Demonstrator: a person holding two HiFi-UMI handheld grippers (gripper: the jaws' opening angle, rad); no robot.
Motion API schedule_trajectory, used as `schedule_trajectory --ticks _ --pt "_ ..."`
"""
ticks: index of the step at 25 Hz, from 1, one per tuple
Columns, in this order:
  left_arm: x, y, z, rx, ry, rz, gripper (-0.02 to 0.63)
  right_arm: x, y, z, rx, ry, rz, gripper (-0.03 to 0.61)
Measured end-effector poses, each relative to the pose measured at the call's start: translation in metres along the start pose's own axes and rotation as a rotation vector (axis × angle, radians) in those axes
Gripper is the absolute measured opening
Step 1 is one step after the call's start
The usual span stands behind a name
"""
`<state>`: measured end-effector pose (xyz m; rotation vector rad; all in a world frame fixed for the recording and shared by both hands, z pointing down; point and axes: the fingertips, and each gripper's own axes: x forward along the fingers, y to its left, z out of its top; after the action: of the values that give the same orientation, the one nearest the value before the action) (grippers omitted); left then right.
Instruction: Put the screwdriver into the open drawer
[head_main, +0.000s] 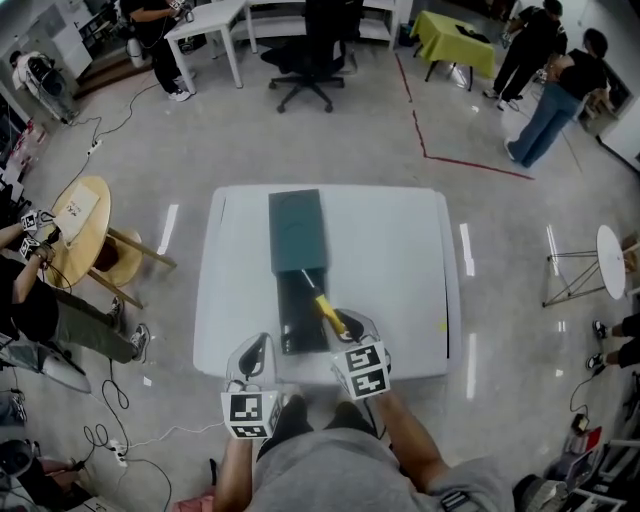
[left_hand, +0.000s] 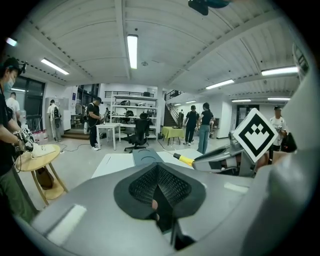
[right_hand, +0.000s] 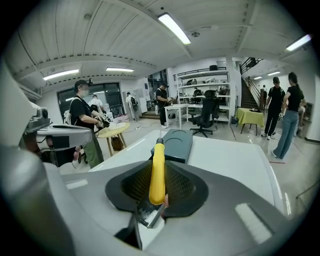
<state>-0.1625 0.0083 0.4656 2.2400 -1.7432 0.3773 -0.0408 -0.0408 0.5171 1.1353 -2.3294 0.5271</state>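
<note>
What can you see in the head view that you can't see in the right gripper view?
Only the head view: the black drawer pulled open from the dark green box, with the yellow-handled screwdriver pointing over it.
Only the right gripper view: the long ceiling lamp and, close up, the right gripper's dark ribbed pads shut on the yellow handle.
Both: the screwdriver, the green box, the white table and the left gripper.
</note>
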Motion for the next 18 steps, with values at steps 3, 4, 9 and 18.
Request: schedule_trajectory --ticks 3,4,9,18 --pt "-0.001 0.015 -0.008 -0.007 0.015 -0.001 0.012 0.012 0.014 -0.003 0.015 0.024 0.013 0.081" --pt "-0.001 0.020 -0.011 -0.010 0.022 -0.003 0.012 0.015 0.017 -0.004 0.018 0.031 0.015 0.081" --pt "0.006 0.036 -0.021 -0.018 0.043 -0.023 0.012 0.033 0.027 -0.013 0.032 0.066 0.009 0.081" --pt "0.028 0.057 -0.040 -0.030 0.089 -0.092 0.012 0.068 0.034 -0.034 0.083 0.136 -0.020 0.081"
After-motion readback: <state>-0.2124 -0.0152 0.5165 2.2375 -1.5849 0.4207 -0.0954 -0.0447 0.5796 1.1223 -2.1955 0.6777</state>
